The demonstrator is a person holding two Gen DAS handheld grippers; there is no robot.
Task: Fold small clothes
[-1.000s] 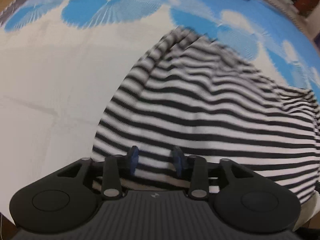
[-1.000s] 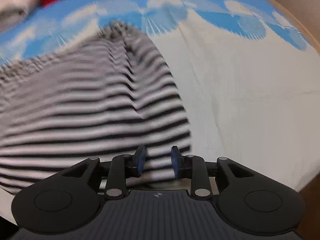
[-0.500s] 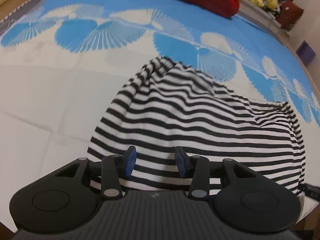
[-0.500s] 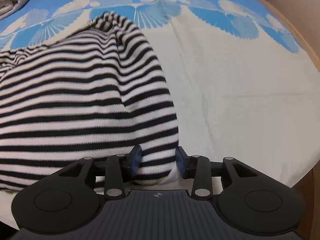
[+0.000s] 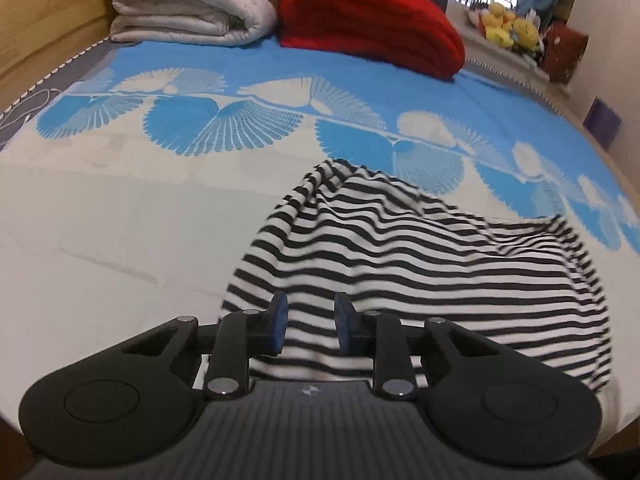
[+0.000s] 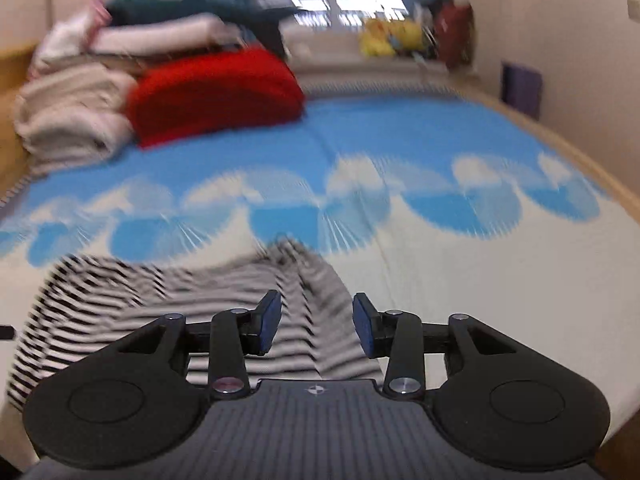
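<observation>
A black-and-white striped garment (image 5: 420, 256) lies on the bed near the front edge, rumpled with a raised fold at its far left corner. My left gripper (image 5: 308, 326) hovers over its near left edge with the jaws apart and nothing between the pads. In the right wrist view the same striped garment (image 6: 208, 312) is blurred by motion. My right gripper (image 6: 316, 324) is over its near right edge, with the jaws wide apart and empty.
The bed has a white and blue fan-patterned cover (image 5: 120, 208). A red folded blanket (image 5: 368, 20) and cream folded bedding (image 5: 188, 0) lie at the far end. Stuffed toys (image 5: 508, 26) sit on a sill beyond. A wall (image 6: 568, 32) runs along the right.
Both grippers have opened, let go of the garment's near edge and pulled back and up, so the view tilts toward the far end of the bed. The garment now lies flatter.
</observation>
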